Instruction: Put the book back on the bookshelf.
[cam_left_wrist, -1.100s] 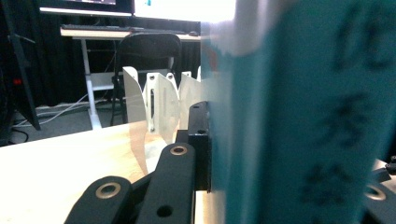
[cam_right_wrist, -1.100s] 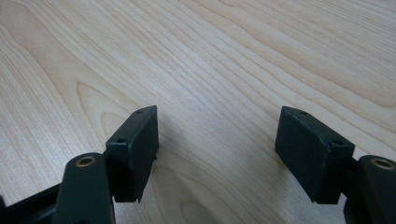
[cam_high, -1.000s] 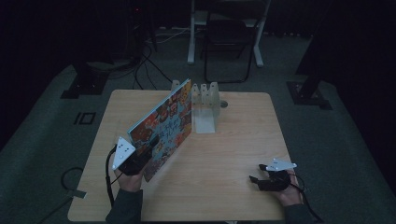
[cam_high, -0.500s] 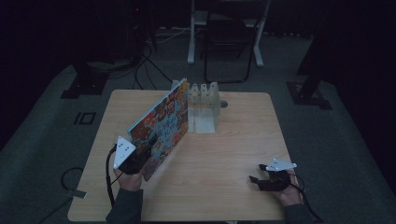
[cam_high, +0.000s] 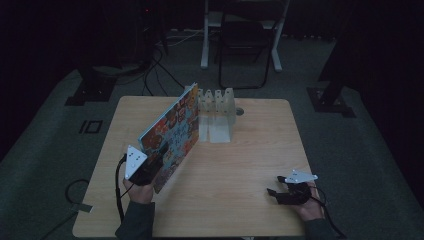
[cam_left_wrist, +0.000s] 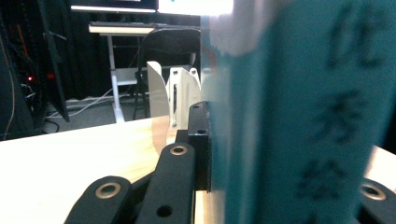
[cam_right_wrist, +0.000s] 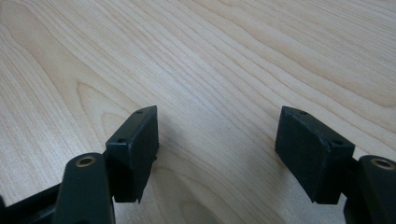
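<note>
A colourful picture book (cam_high: 172, 132) stands on edge on the wooden table (cam_high: 240, 165), leaning, with its far corner next to a white slotted rack (cam_high: 217, 107). My left gripper (cam_high: 151, 170) is shut on the book's near end. In the left gripper view the book's teal spine (cam_left_wrist: 289, 116) with dark characters sits close up against the black left jaw, and the rack (cam_left_wrist: 182, 88) shows behind it. My right gripper (cam_high: 275, 185) rests near the front right of the table, open. In the right gripper view its jaws (cam_right_wrist: 217, 144) stand wide apart over bare wood (cam_right_wrist: 210, 56).
Beyond the table's far edge stand a dark chair (cam_high: 245, 50) and white desk legs (cam_high: 205, 45). Cables (cam_high: 160, 65) run across the floor at the back left. A small round hole (cam_high: 239, 111) lies in the tabletop beside the rack.
The book's far top corner has swung slightly to the left, off the rack's front. The right gripper has kept still.
</note>
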